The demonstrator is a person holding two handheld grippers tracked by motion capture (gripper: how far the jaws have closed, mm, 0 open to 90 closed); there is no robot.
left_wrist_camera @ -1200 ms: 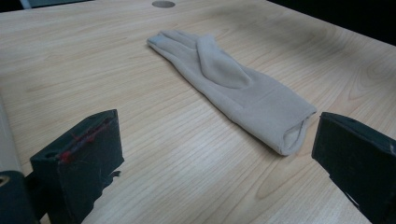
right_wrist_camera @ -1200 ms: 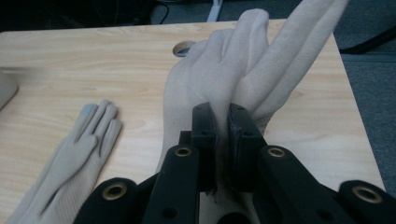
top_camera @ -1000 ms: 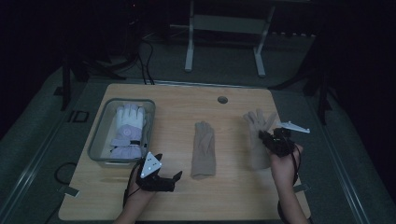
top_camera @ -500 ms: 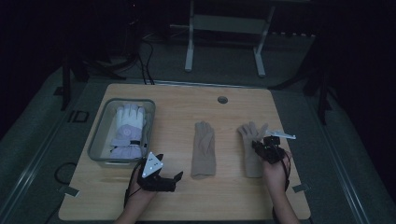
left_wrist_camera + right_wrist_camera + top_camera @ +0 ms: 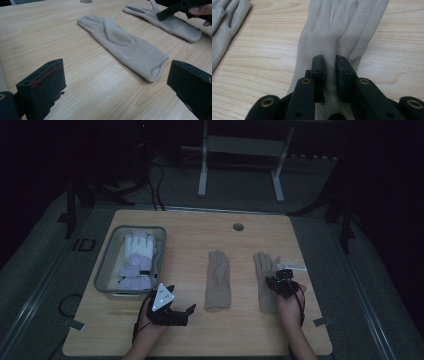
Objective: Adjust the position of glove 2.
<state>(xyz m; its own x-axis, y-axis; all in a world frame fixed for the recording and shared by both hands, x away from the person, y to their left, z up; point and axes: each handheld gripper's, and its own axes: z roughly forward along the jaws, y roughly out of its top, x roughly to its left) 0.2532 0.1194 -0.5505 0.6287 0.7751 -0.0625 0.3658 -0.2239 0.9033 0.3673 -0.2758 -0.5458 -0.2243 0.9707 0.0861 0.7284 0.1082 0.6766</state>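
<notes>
Two beige gloves lie flat on the wooden table, fingers pointing away from me. The middle glove (image 5: 218, 280) (image 5: 125, 45) (image 5: 222, 22) has its cuff just ahead of my left gripper (image 5: 181, 300) (image 5: 116, 77), which rests open on the table near the front edge. My right gripper (image 5: 280, 282) (image 5: 330, 60) is low over the palm of the right glove (image 5: 261, 267) (image 5: 332, 30) (image 5: 172, 23). Its jaws have just been opening and stand a narrow gap apart, with a ridge of glove fabric between them.
A clear plastic bin (image 5: 106, 272) at the left holds white and lavender gloves (image 5: 137, 250). A round cable hole (image 5: 238, 227) sits near the table's far edge. Bare wood lies between the gloves and along the front.
My right gripper has come down and slightly left with the right glove, which now lies flat on the table. The left gripper has kept still.
</notes>
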